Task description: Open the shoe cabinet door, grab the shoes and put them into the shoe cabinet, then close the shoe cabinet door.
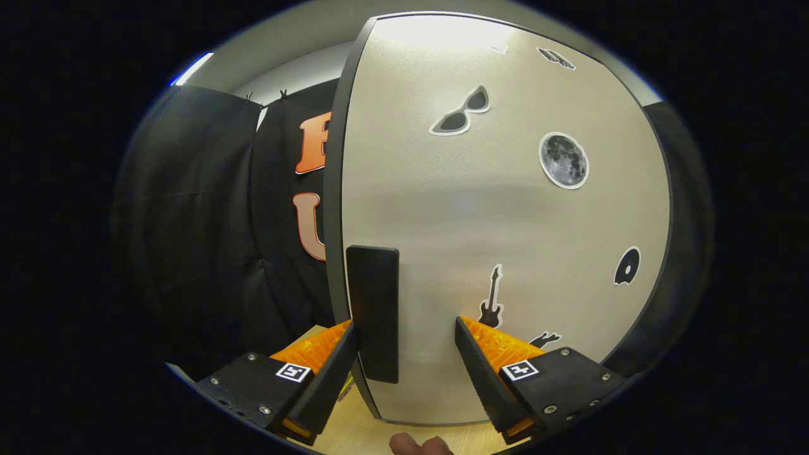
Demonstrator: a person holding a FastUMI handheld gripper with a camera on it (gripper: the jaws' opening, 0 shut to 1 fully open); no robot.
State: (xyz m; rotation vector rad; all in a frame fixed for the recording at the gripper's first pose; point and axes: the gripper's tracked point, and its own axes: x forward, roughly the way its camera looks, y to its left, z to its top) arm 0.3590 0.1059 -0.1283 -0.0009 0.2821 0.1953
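Gripper point(404, 366) jaws apart around black handle point(373, 313), low middle of frame | step: opening cabinet door point(505, 221) | next: squeeze handle; pull

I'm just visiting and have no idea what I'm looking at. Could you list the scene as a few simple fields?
door: pale shoe cabinet door, seen close up
handle: dark upright handle at the door's edge
stickers: sunglasses, moon, guitar
gripper: gripper open, jaws either side of the handle, the left one close against it, not clamped
surface: light wooden surface below
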